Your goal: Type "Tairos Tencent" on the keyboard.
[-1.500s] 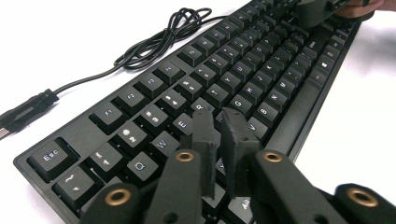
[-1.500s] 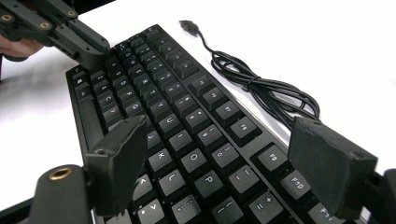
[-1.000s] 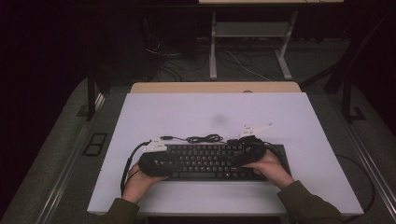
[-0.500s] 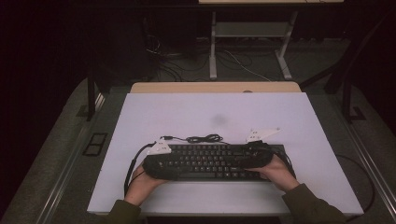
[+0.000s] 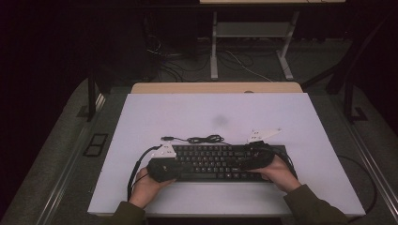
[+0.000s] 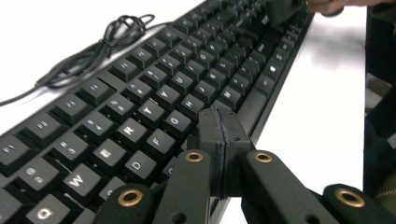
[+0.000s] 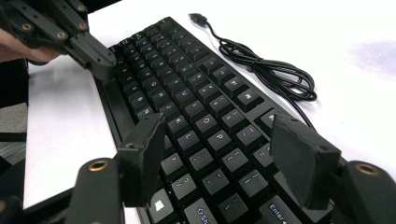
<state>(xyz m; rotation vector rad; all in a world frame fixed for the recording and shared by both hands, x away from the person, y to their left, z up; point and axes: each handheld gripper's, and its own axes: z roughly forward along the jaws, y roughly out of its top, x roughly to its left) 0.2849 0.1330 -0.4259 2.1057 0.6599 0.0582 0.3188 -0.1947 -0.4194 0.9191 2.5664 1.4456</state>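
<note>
Your left gripper (image 6: pixel 219 140) has just snapped its jaws together with nothing between them; the closed tips hover over the keyboard (image 5: pixel 220 161), above its left-hand letter keys near the front edge, so you look set to press a key rather than lift anything. Your right gripper (image 7: pixel 224 158) stands with its jaws apart over the keyboard's right end, having just widened a little, and holds nothing. The keyboard lies flat on the white table (image 5: pixel 141 122), close to your edge; its bundled cable (image 5: pixel 202 139) rests just behind it. Against the picture a second ago, the keyboard sits a touch further right, and your left hand (image 5: pixel 148 185) has dropped nearer the keyboard's front-left corner.
</note>
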